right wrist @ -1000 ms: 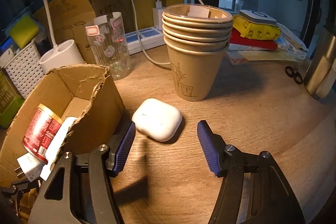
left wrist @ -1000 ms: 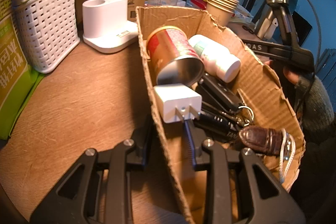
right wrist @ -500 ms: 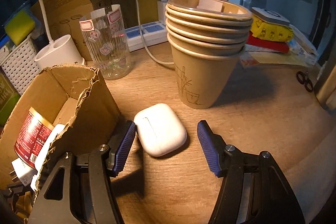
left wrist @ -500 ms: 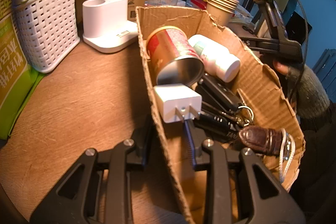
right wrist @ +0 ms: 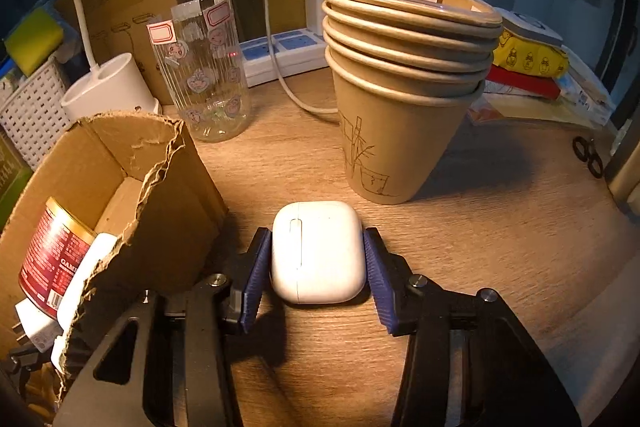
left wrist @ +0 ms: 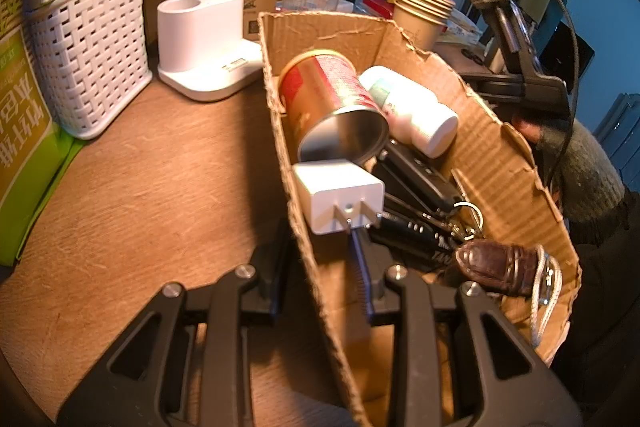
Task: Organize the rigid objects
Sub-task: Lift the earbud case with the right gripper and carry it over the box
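Right wrist view shows the pick-up step under way: the right hand-held gripper (right wrist: pixel 316 267) has its blue pads (right wrist: pixel 256 275) on either side of the white case (right wrist: pixel 319 251), and its jaws are closing. The pads look to be right at the case's sides, though a firm squeeze is not yet sure. The case lies flat on the counter (right wrist: pixel 480 227), square between the pads, just in front of the cup stack (right wrist: pixel 404 87) and just right of the box (right wrist: pixel 132 187).

Left wrist view has the left hand-held gripper (left wrist: pixel 320 267) clamped narrow on the box's near wall, one finger outside and one inside, steadying it. The can (left wrist: pixel 332 111), bottle (left wrist: pixel 408 111), plug (left wrist: pixel 340 195) and keys (left wrist: pixel 440 223) already lie inside.

Next, I judge, the grip must finish, then lift the case clear of the torn rim and carry it left into the box. The smooth, rounded shell could slip if pinched off-centre.
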Demonstrator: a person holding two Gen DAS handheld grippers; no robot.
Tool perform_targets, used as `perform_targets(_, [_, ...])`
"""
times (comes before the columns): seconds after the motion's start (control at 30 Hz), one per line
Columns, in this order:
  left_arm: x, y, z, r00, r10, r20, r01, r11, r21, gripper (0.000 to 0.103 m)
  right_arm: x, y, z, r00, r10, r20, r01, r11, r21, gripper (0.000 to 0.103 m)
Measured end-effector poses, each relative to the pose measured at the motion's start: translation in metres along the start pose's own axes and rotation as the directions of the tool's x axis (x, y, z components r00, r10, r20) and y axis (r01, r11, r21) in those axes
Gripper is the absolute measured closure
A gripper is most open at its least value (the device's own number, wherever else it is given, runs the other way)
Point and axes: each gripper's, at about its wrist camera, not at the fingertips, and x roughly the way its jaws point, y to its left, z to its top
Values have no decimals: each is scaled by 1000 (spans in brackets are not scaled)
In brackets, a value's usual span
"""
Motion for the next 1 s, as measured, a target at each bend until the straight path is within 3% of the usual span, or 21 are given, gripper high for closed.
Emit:
perform_targets(0.37, [0,0,0,1000,0,0,0,1000,0,73,-21,0,-8,999,-29,41,28,1000,12,54])
perform_targets(1.0, [0,0,0,1000,-1,0,1,1000,-1,73,-118,45,-27,976,-32,217,43,998,-47,54])
